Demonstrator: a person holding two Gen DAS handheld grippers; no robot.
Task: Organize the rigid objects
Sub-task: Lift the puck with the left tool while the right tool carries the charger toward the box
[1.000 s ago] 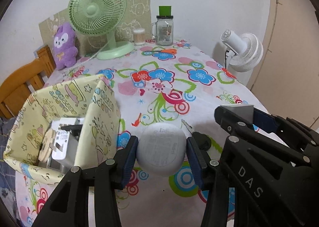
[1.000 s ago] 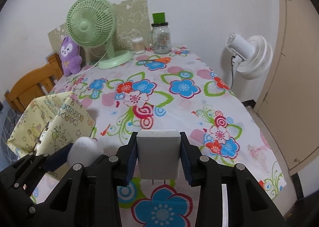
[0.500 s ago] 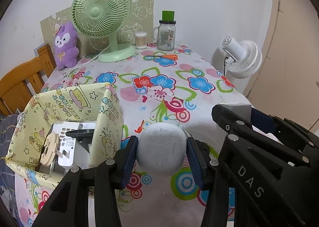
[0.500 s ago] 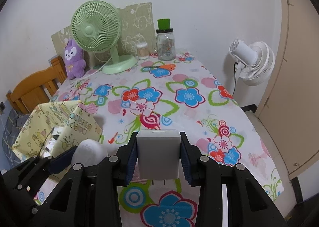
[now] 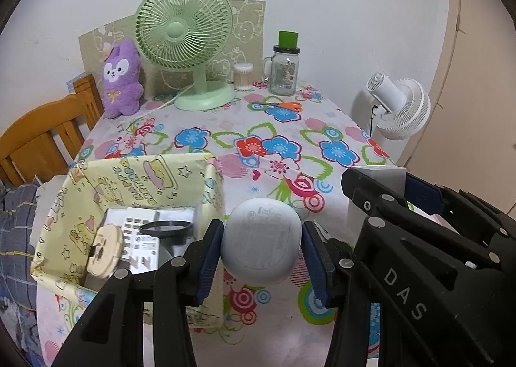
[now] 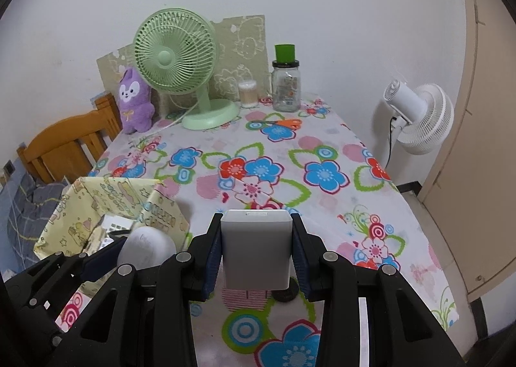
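Presently the left gripper [image 5: 262, 251], bottom centre of its view, is clamped on a rounded white case [image 5: 262, 243] just right of the yellow box [image 5: 135, 173]. The right gripper [image 6: 257, 252] is closed on a grey rectangular block [image 6: 257, 249]. Both look light, rigid and smooth; the curved case could slip, so flat-side holds suit.

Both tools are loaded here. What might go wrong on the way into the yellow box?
The left tool pinches the rounded white case only at its curved sides, so it might slip. The yellow box already holds several items, so landing space looks tight. The right tool, carrying the grey block, sits close alongside and may collide.
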